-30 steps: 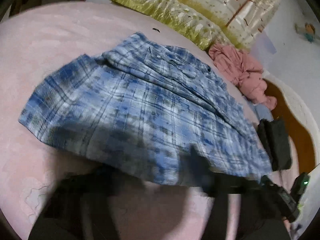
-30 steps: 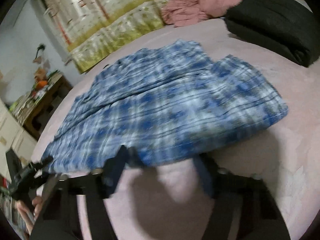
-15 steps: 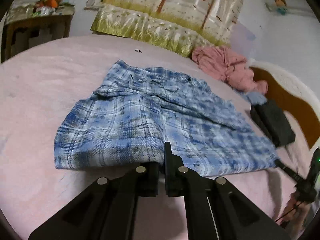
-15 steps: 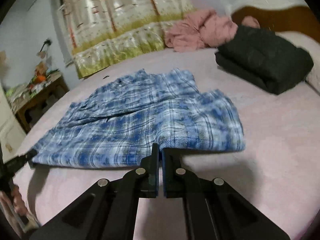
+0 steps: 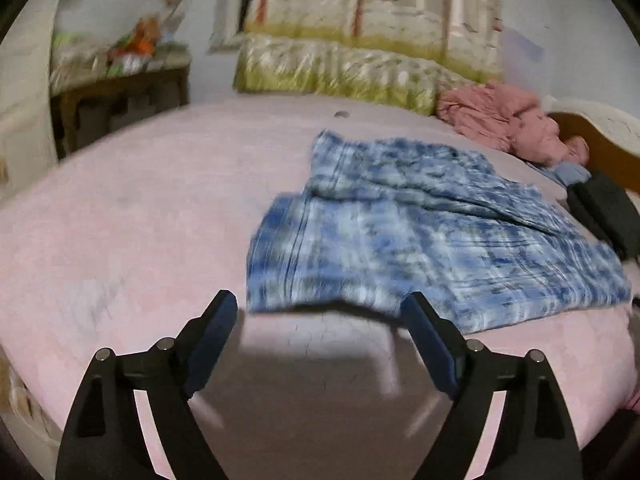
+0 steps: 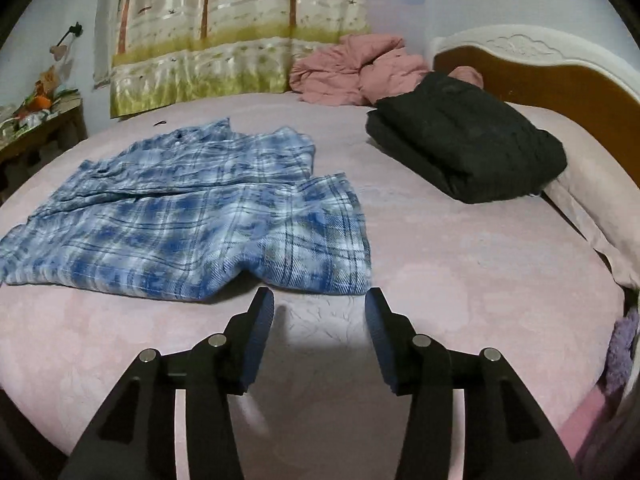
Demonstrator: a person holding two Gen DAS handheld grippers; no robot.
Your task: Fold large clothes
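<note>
Plaid shirt [image 6: 192, 216] lies let go on the pink bedspread [image 6: 460, 264], for both pairs of tongs have just sprung apart after pinching its near hem half a second ago: the left gripper [image 5: 320, 312] gapes wide and the right gripper [image 6: 320, 304] stands about half spread, nothing between either. That looks to me like one fold laid down and finished. Soft blue-and-white flannel, doubled over with a rumpled upper layer, rests just beyond the tips, well apart from the folded black garment [image 6: 468, 148] and crumpled pink quilt [image 6: 356, 68].

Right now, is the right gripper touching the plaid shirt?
Apart. Right wrist view: right gripper is open, pink bedsheet visible between its fingertips and the plaid shirt hem.
</note>
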